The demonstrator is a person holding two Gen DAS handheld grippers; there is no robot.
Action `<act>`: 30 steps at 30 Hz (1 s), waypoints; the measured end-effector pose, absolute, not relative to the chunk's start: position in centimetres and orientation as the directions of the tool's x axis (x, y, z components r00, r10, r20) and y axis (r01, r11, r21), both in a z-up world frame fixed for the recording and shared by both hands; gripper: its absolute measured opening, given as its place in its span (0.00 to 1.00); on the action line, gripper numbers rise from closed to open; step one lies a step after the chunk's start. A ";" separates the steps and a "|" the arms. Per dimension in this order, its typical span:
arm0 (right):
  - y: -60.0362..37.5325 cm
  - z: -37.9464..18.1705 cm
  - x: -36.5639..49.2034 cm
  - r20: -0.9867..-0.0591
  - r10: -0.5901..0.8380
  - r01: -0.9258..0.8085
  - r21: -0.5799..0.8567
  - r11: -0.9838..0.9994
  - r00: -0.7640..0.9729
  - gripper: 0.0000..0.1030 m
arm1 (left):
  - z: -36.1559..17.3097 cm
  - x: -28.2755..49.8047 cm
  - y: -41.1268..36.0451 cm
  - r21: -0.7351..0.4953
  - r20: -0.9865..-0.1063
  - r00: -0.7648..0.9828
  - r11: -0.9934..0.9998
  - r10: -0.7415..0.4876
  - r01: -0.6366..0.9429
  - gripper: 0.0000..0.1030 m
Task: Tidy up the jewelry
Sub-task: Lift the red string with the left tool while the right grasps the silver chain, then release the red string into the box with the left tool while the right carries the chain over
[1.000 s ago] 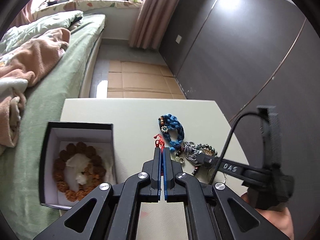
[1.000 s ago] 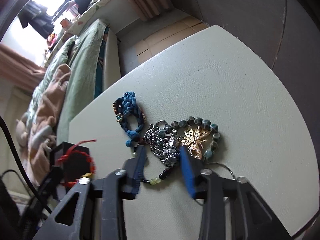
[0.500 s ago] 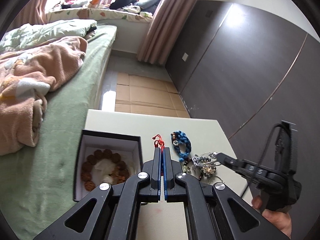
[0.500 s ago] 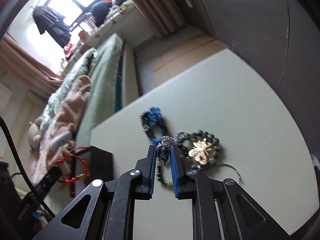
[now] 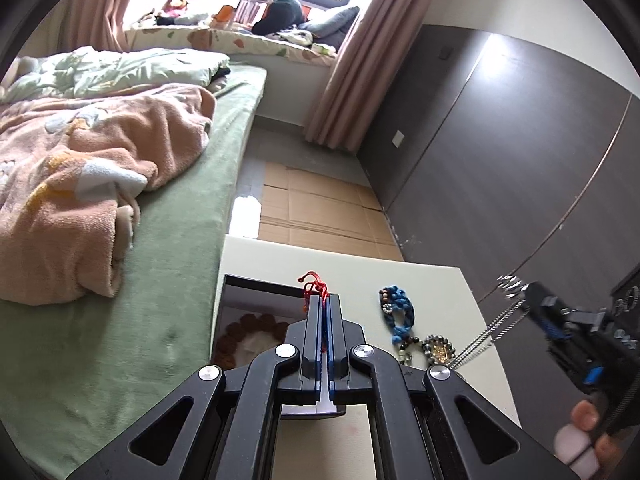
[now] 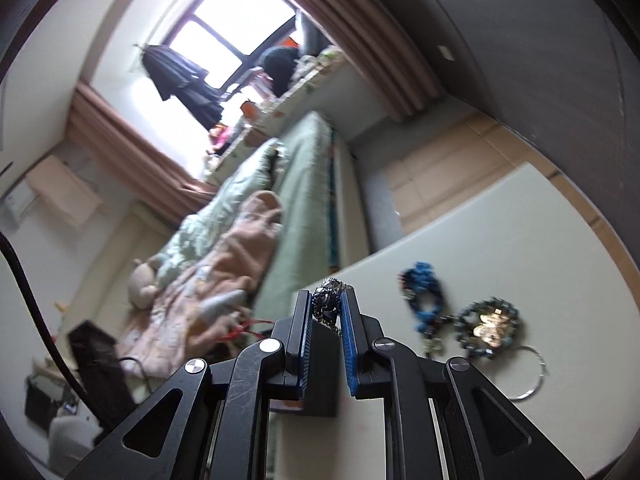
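Observation:
My left gripper [image 5: 323, 300] is shut on a red string bracelet [image 5: 314, 283], held above the black jewelry box [image 5: 256, 286] that holds a brown bead bracelet [image 5: 250, 326]. My right gripper [image 6: 326, 300] is shut on a silver chain necklace [image 6: 329, 298], lifted above the table; its chain [image 5: 486, 332] hangs down in the left wrist view. On the table lie a blue knotted bracelet [image 6: 424, 286], a dark bead bracelet with a gold pendant [image 6: 490, 326] and a thin metal ring [image 6: 530, 376].
The pale table [image 5: 352, 276] stands beside a green bed [image 5: 180, 240] with a pink blanket [image 5: 88, 168]. A dark wardrobe wall [image 5: 520, 160] is on the right. Cardboard covers the floor [image 5: 320, 208] beyond the table.
My right gripper closed on the silver necklace and lifted it off the table. Both grippers rose, the left still holding the red bracelet over the box.

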State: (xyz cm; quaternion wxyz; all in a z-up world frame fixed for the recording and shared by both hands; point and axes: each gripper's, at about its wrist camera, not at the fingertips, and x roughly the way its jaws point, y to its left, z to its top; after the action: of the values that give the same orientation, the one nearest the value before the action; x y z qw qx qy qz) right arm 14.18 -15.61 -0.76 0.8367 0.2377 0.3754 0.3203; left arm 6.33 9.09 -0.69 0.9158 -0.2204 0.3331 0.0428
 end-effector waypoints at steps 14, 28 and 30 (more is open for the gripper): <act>-11.0 0.6 12.5 -0.384 0.803 -0.462 0.670 0.582 0.456 0.15 | -2.3 6.8 11.4 -0.392 -0.717 0.693 0.867 -0.079 -0.307 0.51; -7.2 2.3 10.5 -0.300 0.868 -0.579 0.652 0.490 0.396 0.15 | -1.9 6.1 14.0 -0.394 -0.718 0.695 0.845 -0.037 -0.361 0.71; -6.6 2.3 10.5 -0.296 0.875 -0.586 0.655 0.478 0.382 0.15 | -2.1 6.0 14.6 -0.397 -0.722 0.691 0.836 -0.029 -0.380 0.71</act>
State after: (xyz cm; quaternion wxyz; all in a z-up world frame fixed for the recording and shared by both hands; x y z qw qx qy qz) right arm 10.49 -6.59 2.26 0.7993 0.2287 0.3162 0.4570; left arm 6.01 14.59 -2.10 0.8794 -0.2686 0.3802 0.0999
